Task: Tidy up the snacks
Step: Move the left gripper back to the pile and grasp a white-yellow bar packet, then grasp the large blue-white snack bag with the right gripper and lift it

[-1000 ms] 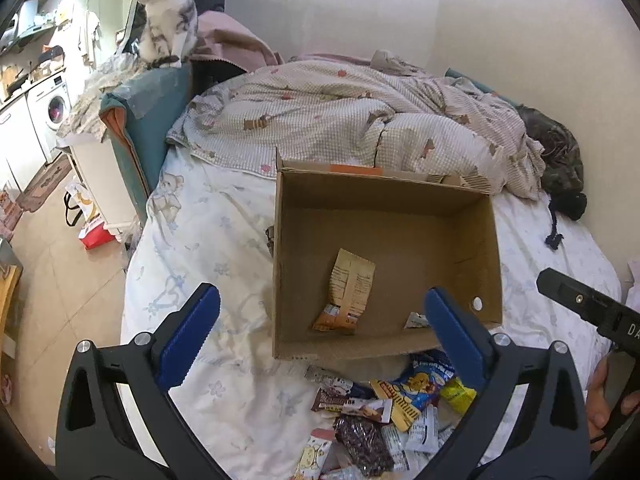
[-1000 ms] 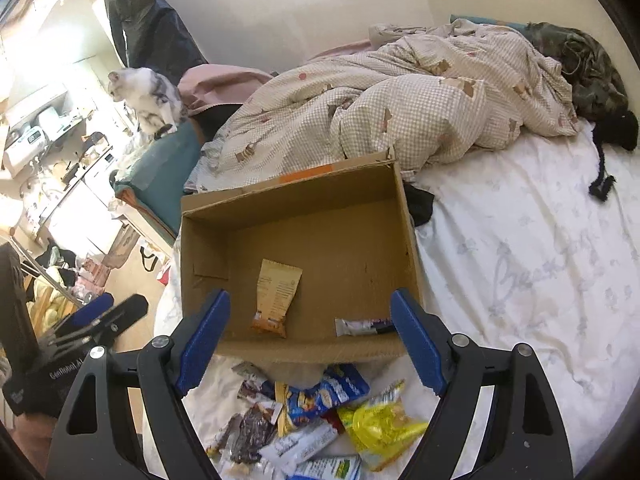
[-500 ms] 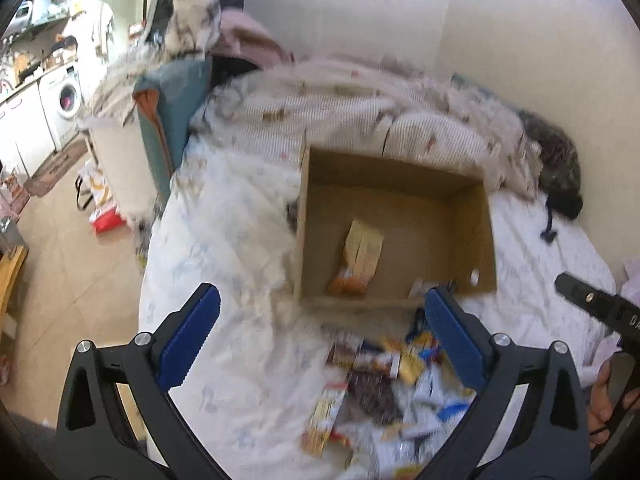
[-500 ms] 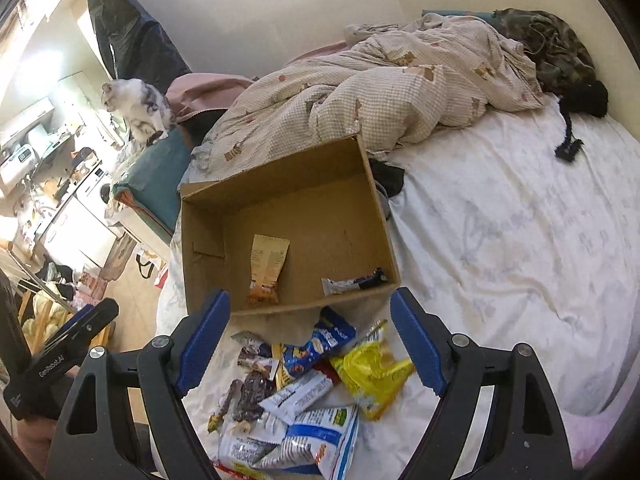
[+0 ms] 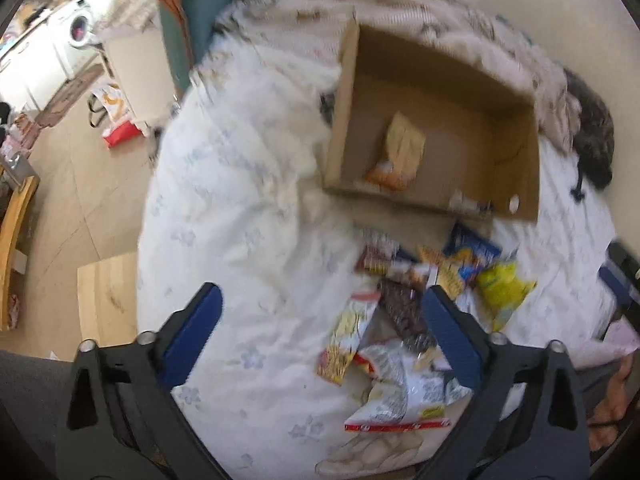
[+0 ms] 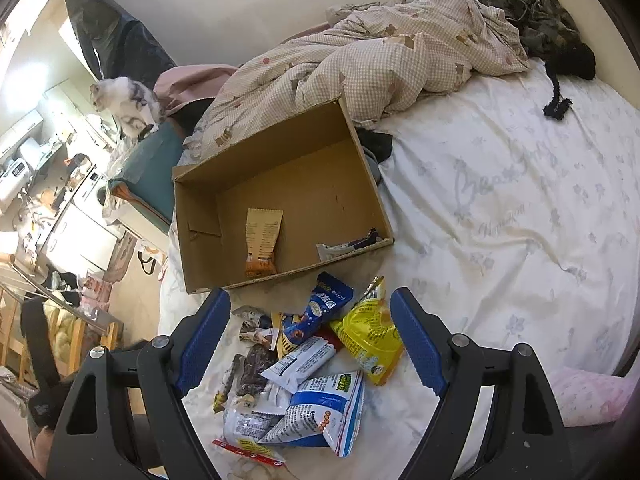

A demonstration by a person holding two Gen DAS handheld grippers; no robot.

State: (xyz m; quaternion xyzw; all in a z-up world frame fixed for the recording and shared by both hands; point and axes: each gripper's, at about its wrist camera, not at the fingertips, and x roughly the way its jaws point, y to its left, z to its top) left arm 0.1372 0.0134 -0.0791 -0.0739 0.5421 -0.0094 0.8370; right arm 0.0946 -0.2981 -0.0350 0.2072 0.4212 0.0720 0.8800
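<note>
- Two grippers hang over a bed, each with blue pads set wide apart and clamping nothing.
- Left gripper: its jaws are closing, with only bedsheet and the left edge of the snack pile between them; its right pad sits over the dark packet in that pile. This view is blurred.
- Right gripper: its jaws stand apart and steady, and the snack pile lies directly between and just below the pads, untouched.
- Within the pile, a yellow packet sits on the side toward the right pad, a blue packet at the top, and a white-and-blue bag at the lower end.
- Beyond the pile, just past its far edge, stands an open cardboard box on the bedsheet.
- Inside the box lie a tan-and-orange packet near the middle and a small dark wrapper in the near right corner.
- Behind the box is a rumpled checked duvet.
- Left of the box, a cat sits on a teal cushion at the bed's edge.
</note>
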